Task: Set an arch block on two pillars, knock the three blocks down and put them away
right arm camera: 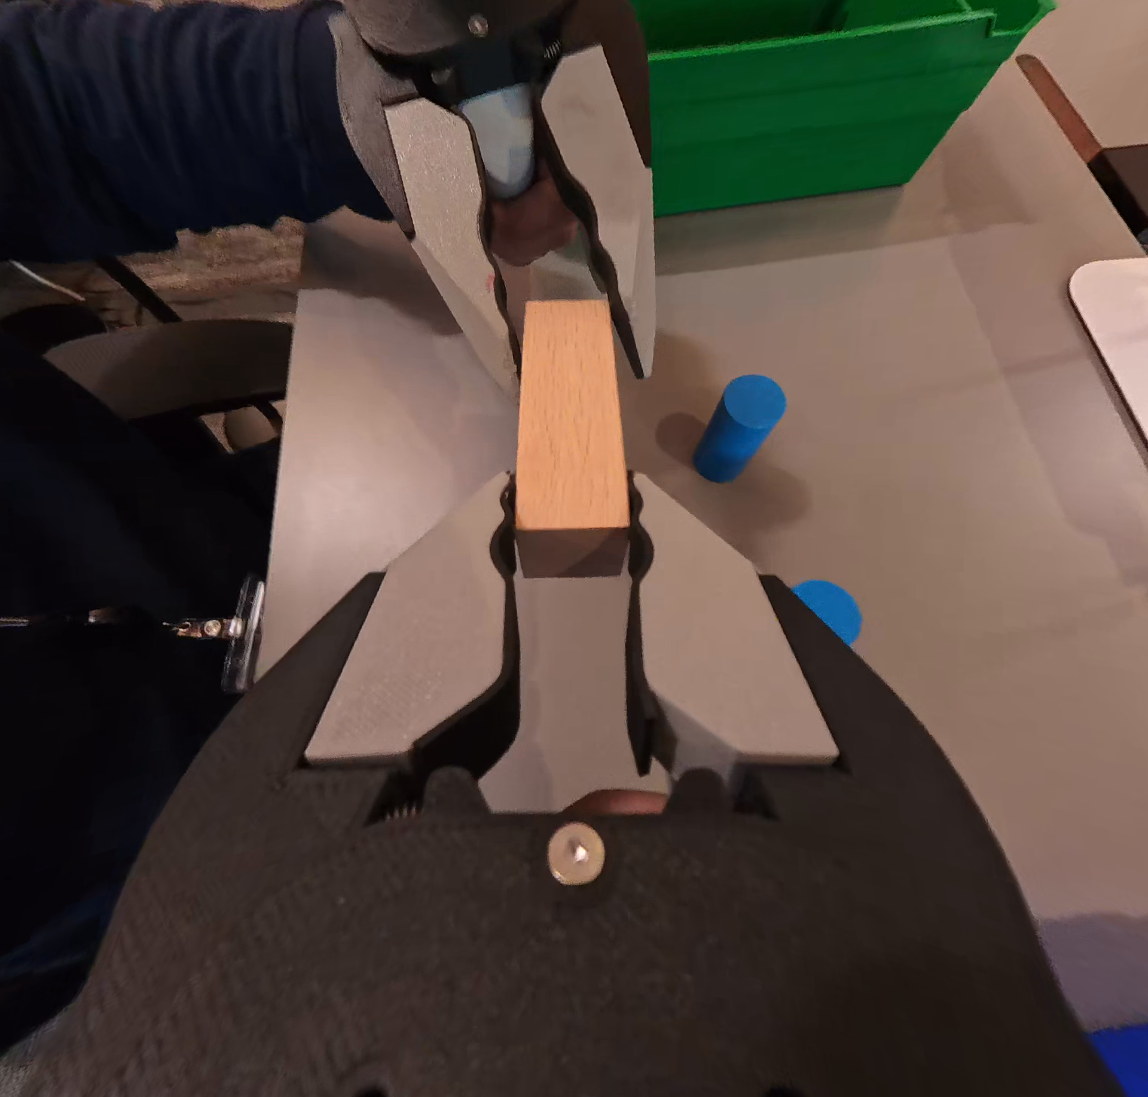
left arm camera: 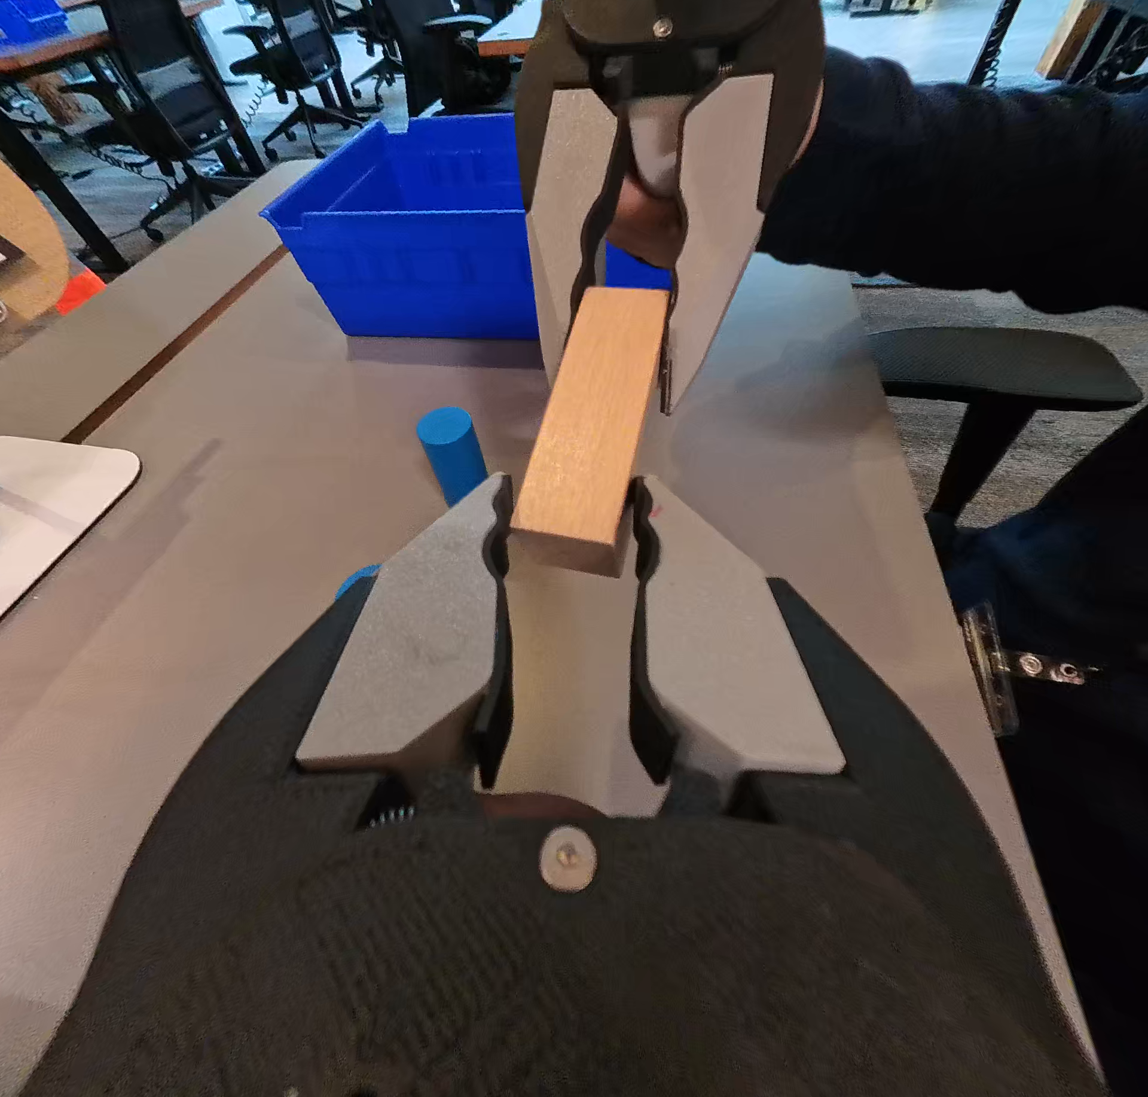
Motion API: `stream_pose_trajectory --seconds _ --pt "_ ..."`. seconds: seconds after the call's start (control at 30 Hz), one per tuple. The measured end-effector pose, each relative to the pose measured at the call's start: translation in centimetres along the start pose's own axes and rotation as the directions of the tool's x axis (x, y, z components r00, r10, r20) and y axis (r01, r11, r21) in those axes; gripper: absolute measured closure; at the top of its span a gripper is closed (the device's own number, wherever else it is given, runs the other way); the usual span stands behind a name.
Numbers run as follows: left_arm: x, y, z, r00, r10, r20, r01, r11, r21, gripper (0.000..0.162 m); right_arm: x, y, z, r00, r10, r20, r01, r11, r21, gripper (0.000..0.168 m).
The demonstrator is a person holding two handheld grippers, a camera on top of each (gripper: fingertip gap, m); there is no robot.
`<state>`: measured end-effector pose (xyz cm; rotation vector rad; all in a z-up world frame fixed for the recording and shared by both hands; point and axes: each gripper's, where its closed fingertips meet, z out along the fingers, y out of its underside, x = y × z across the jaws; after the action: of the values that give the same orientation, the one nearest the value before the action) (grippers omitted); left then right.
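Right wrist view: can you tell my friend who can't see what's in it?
Two grippers hold a wooden block from opposite ends, above a grey table. Two blue cylinders stand to the right, and a green bin sits behind.

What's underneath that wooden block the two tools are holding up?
Only bare grey table shows below the wooden block, held in the air by the left tool and right tool. Two blue cylinders stand off to the side. The block's underside is hidden.

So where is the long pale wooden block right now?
The long pale wooden block is held above the grey table, each end clamped by tongs, left and right; two blue cylinders stand beside it.
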<state>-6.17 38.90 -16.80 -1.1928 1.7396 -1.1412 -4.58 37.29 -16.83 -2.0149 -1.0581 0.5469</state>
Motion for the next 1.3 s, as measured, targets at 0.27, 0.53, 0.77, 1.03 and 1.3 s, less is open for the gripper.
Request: stream_pose_trajectory --seconds 0.27,0.53,0.77,1.03,1.3 --pt "-1.7 0.6 1.1 0.983 0.154 0.097 -0.132 0.971 -0.201 0.127 2.3 0.7 0.8 0.987 -0.117 -0.107 0.082 0.953 -0.291 0.136" --pt "-1.8 1.1 1.3 0.975 0.19 0.113 -0.159 0.957 -0.243 0.128 2.7 1.5 2.0 0.982 -0.17 -0.076 0.125 0.902 -0.413 0.137" --pt "-2.9 0.5 0.8 0.976 0.134 0.174 -0.097 0.974 -0.206 0.129 4.1 0.9 2.5 0.969 -0.226 -0.1 0.155 0.872 -0.464 0.132" --pt "-3.1 0.2 0.8 0.981 0.1 0.165 -0.072 0.984 -0.165 0.129 4.4 0.6 2.6 0.969 -0.23 -0.092 0.16 0.866 -0.474 0.134" --pt "-5.0 -1.9 -3.0 0.967 -0.058 0.248 0.039 0.996 0.082 0.121 7.8 0.6 1.1 0.977 -0.17 -0.128 0.089 0.873 -0.48 0.136"
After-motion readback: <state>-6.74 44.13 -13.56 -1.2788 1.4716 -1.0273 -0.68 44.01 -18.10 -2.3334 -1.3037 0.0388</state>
